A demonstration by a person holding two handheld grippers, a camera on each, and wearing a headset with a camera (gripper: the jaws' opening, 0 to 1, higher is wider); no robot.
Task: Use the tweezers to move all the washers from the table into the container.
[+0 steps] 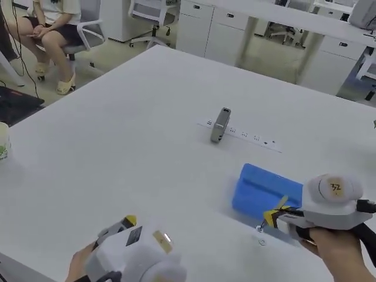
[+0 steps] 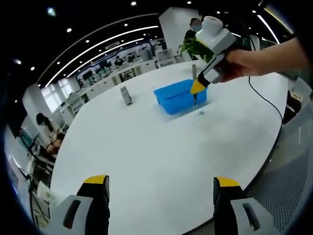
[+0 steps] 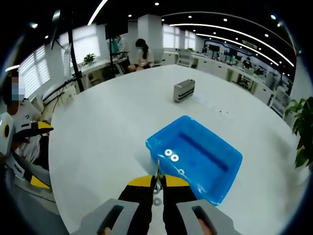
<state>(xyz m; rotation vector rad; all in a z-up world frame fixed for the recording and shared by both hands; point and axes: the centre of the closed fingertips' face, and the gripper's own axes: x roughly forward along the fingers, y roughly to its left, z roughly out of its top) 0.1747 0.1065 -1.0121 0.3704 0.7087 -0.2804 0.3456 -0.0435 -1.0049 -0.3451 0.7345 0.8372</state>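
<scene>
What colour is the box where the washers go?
The container is bright blue. It shows best in the right gripper view.

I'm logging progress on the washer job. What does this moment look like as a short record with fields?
left gripper: open, holds nothing
right gripper: shut on tweezers, tips pointing down near the container
container: blue, on the table, three washers seen inside
loose washer: one seen on the table by the tweezers' tips
other: grey box farther along the table
</scene>
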